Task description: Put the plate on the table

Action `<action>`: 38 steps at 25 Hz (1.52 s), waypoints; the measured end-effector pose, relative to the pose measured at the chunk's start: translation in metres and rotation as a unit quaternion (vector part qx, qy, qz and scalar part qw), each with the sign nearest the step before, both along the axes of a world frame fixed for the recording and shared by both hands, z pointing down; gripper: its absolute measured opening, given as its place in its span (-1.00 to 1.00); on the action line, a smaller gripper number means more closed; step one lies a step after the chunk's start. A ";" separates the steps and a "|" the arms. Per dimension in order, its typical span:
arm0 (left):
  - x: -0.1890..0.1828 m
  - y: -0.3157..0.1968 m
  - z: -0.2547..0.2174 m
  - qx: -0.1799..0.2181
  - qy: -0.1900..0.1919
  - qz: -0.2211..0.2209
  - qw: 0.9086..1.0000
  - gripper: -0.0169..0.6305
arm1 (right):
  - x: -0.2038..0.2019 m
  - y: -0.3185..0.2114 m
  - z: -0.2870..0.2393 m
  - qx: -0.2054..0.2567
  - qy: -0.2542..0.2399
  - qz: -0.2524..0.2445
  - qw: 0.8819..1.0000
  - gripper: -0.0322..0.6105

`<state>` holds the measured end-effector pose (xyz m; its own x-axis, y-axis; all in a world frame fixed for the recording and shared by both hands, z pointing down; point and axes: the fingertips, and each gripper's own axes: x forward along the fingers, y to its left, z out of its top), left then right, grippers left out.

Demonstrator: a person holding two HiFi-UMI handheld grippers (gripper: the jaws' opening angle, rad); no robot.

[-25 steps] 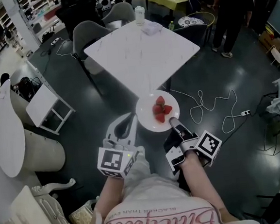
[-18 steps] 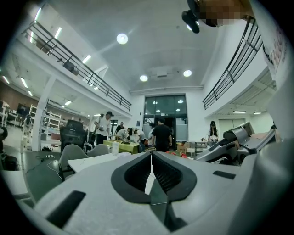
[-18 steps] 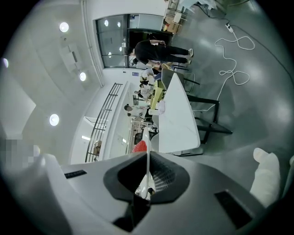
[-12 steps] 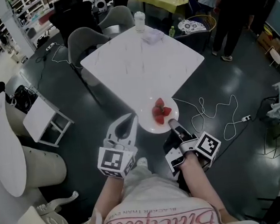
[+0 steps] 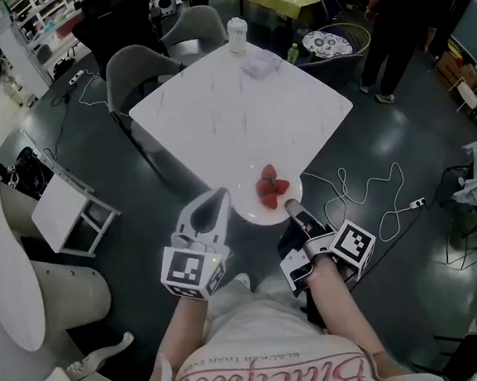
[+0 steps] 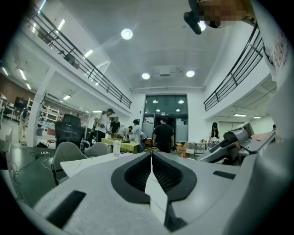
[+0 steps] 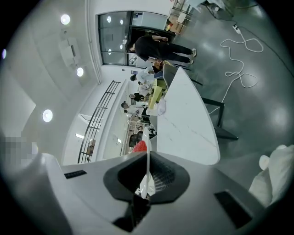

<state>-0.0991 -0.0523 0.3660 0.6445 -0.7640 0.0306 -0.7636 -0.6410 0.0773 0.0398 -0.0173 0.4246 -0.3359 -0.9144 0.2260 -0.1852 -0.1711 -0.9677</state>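
Nearest, the left gripper (image 5: 220,197) hangs out in front with its jaws pressed together on nothing; the left gripper view shows them meeting along one line with only the room beyond. Just right of it, the right gripper (image 5: 293,209) pinches the near rim of the plate (image 5: 253,209), and the right gripper view shows that rim edge-on as a thin white blade between the closed jaws, a strawberry (image 7: 139,146) red beside it. Over the last second the plate has gone from hanging mostly over dark floor, just short of the table (image 5: 240,111), to lying across the table's near corner, with the strawberries (image 5: 270,186) now over white top rather than floor. The person has plainly closed in on the table, which sits larger and lower in the head view than before. So the carry looks nearly done. Whether the plate touches the top or floats just above it cannot be told. What seems left is to push it further in from the corner, lower it and let go; released here, it would likely overhang the edge. Farther on, a cup (image 5: 237,35) stands at the far corner.
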 end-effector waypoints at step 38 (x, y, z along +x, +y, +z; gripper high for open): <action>0.087 -0.262 0.048 -0.054 -0.029 -0.091 0.994 -0.91 | 0.079 -0.308 0.059 -0.022 0.058 -0.157 0.986 -0.86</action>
<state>-0.0124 -0.3138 0.4143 0.4911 -0.8576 0.1524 -0.8711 -0.4828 0.0903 0.1187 -0.3254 0.4841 -0.5702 -0.7584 0.3156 -0.3440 -0.1284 -0.9301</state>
